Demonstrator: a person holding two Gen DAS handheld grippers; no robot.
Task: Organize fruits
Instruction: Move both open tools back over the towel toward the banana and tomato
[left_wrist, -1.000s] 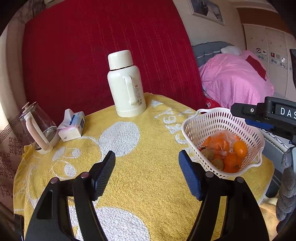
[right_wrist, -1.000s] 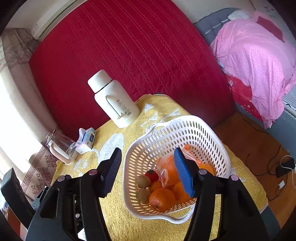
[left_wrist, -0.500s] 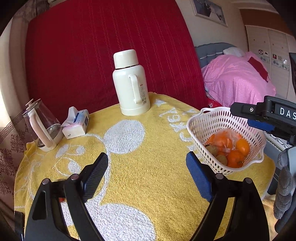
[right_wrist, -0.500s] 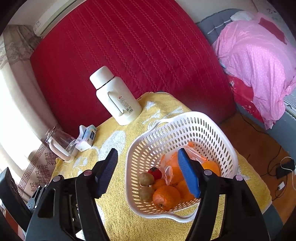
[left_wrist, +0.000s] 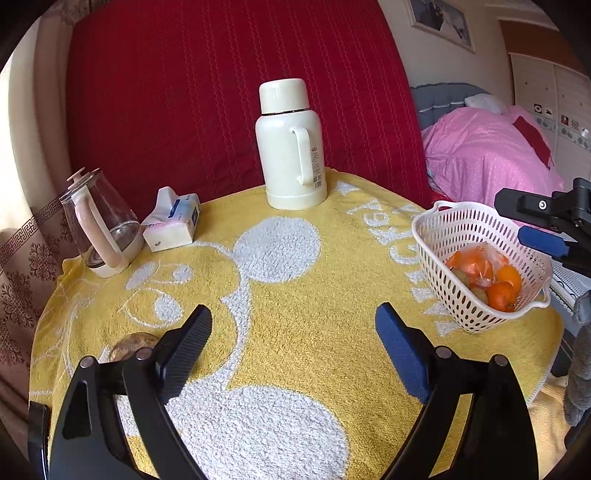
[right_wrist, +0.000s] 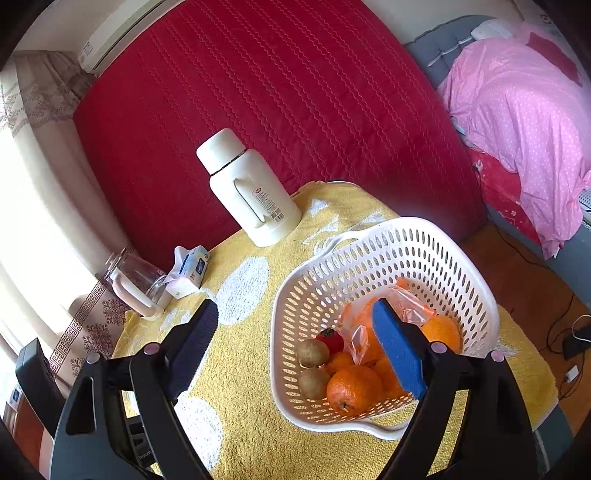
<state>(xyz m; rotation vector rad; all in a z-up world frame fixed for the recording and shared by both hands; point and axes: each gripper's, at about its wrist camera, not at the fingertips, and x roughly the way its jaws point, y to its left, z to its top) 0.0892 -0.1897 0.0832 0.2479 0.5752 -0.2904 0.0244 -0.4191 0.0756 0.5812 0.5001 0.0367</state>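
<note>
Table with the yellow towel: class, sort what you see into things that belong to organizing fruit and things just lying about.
Belongs to the job:
white basket
oranges
kiwis
red fruit
plastic bag of oranges

Just lying about:
cream thermos
tissue pack
glass kettle

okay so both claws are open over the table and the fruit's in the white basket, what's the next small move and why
Probably ease the right claw down into the white basket toward the front orange. Its jaws have just been opening, nothing is between them, and it already hangs over the fruit. That orange lies loose, outside the plastic bag. The left claw is over bare yellow towel.
</note>
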